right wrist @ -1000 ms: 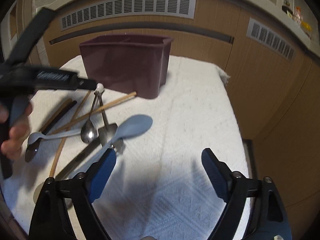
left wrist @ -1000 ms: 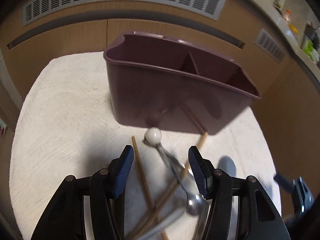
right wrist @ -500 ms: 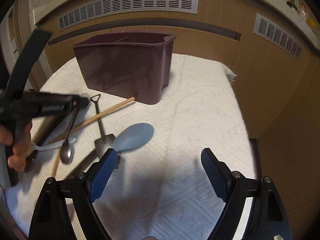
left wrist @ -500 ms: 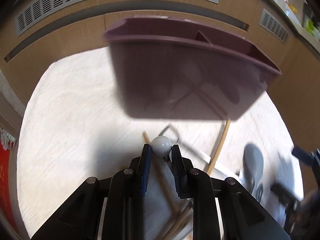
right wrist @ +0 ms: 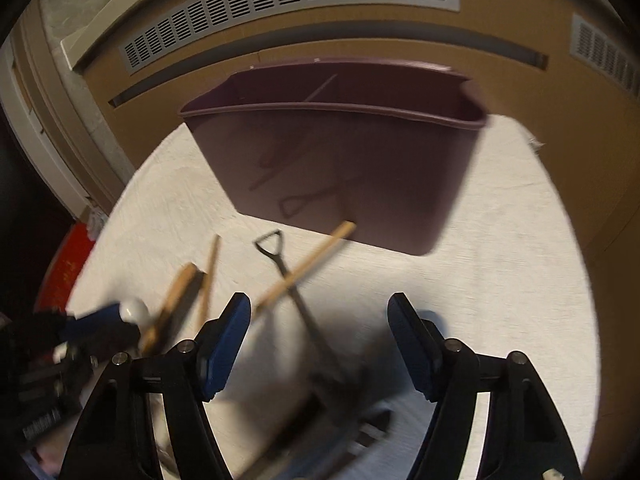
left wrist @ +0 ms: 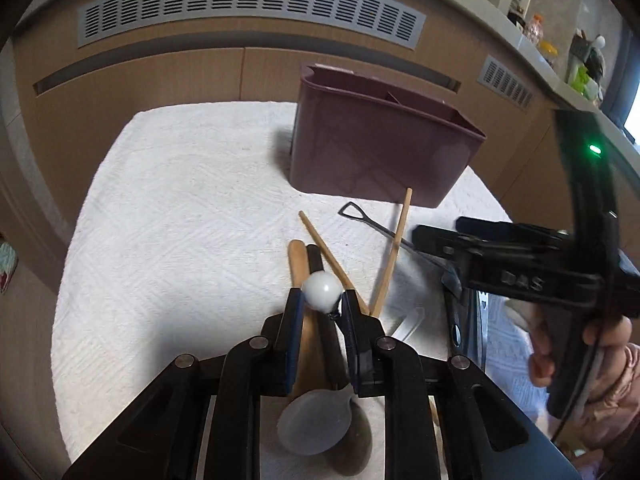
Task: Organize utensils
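Your left gripper (left wrist: 321, 307) was clamped on a spoon's round white knob (left wrist: 322, 291); that smooth ball could have slipped or swivelled free. The spoon hung above the utensil pile (left wrist: 320, 264), short of the maroon caddy (left wrist: 380, 148). Your right gripper (right wrist: 319, 340) stood open, empty.

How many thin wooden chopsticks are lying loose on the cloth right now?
2. One chopstick runs diagonally beside the left gripper; the other chopstick leans across the metal shovel-handled utensil, pointing at the purple caddy. More may be hidden under the grippers.
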A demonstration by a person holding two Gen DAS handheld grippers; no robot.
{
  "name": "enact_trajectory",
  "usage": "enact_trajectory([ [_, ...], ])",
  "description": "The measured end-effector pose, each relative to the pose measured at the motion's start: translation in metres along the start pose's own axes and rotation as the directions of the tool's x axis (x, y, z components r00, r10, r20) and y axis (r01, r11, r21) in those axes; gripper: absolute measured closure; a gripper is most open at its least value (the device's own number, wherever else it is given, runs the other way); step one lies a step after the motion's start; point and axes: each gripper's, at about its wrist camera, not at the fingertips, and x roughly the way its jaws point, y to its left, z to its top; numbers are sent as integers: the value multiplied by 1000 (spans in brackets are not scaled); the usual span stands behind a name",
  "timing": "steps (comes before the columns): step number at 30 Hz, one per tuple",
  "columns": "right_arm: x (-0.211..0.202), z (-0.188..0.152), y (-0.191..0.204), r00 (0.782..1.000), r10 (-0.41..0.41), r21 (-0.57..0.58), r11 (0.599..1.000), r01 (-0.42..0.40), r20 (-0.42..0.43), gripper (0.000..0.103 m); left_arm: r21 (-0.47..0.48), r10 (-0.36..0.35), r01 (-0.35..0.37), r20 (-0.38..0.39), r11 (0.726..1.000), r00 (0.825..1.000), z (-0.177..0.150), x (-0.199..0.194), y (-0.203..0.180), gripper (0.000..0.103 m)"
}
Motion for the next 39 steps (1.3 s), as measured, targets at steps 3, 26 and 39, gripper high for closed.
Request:
enact_trajectory([
  [3, 22, 8, 17, 999, -7, 11, 1000, 8, -47, 35, -8, -2, 2, 29, 1000, 1000, -5, -12, 4, 85],
  [26, -47, -38, -24, 1000, 21, -90, 996, -20, 11, 91, -174, 59, -84, -142, 981, 988, 0, 30, 10, 64],
  [39, -106, -45, -7, 985, 63, -130, 991, -42, 161, 95, -13, 10, -8, 141, 1000, 990, -3, -47, -33, 81],
])
